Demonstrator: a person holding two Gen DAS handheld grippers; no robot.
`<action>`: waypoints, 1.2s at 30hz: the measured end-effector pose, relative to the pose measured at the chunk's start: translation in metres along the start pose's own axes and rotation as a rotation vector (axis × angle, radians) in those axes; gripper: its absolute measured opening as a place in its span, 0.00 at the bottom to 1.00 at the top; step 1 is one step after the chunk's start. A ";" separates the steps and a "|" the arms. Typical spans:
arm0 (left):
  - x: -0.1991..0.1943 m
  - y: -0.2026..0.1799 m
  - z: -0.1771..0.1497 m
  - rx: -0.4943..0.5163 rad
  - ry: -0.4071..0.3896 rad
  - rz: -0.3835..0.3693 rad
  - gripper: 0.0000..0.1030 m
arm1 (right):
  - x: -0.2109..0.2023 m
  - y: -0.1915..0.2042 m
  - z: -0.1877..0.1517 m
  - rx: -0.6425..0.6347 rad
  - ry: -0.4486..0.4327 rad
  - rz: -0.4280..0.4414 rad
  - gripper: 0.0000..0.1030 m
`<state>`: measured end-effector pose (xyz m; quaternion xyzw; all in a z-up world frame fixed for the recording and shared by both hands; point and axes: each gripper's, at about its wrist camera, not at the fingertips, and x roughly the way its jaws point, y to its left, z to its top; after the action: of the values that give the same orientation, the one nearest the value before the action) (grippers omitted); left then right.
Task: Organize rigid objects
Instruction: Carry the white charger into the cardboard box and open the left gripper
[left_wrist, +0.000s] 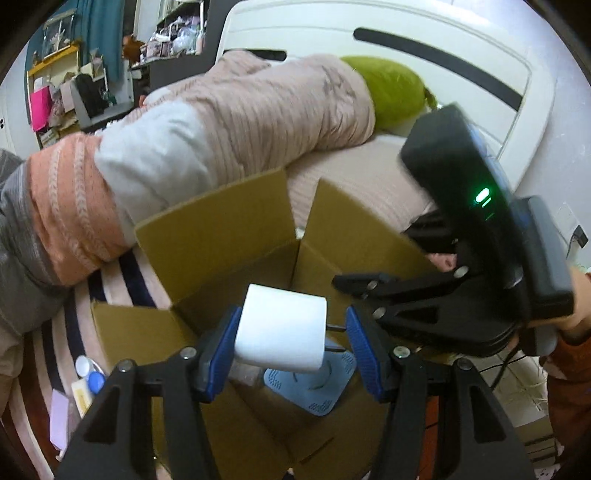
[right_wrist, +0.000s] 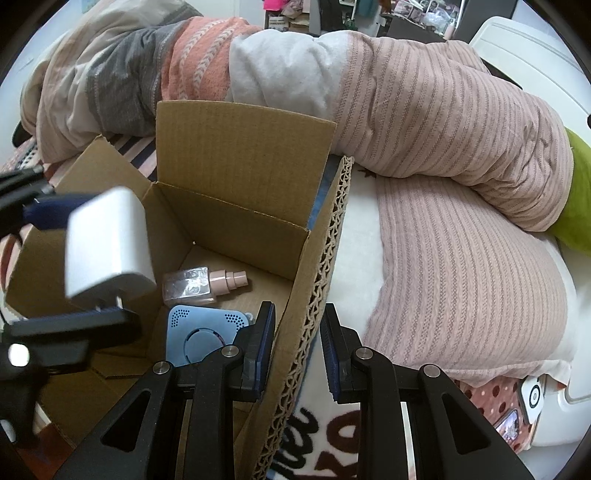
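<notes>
Bedroom setting. A glossy white headboard with a black curved stripe (left_wrist: 436, 48) stood behind the bed. A pink ribbed quilt (right_wrist: 436, 122) lay heaped across the mattress, running into an orange-and-grey patterned blanket (right_wrist: 192, 62) toward the far edge. A lime-green fuzzy pillow (left_wrist: 395, 88) sat against the headboard. At the near edge, a pink-and-navy striped sheet (left_wrist: 122, 273) showed. Far corner: teal curtain (left_wrist: 99, 33) and a cluttered yellow-trimmed shelf unit (left_wrist: 55, 74). Light was dim, indoor.
</notes>
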<state>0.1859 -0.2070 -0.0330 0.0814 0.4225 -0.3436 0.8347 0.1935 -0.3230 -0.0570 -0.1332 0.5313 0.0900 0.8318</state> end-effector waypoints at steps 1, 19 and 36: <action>0.003 0.002 -0.002 -0.009 0.007 0.001 0.53 | 0.000 0.000 0.000 0.002 0.000 0.001 0.18; -0.063 0.003 -0.026 0.006 -0.140 0.066 0.90 | 0.002 0.001 -0.001 0.005 0.016 -0.013 0.20; -0.077 0.148 -0.167 -0.267 -0.055 0.274 0.95 | 0.004 0.002 0.001 0.003 0.025 -0.024 0.20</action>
<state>0.1407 0.0144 -0.1023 0.0171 0.4261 -0.1696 0.8885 0.1956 -0.3203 -0.0602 -0.1394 0.5402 0.0777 0.8263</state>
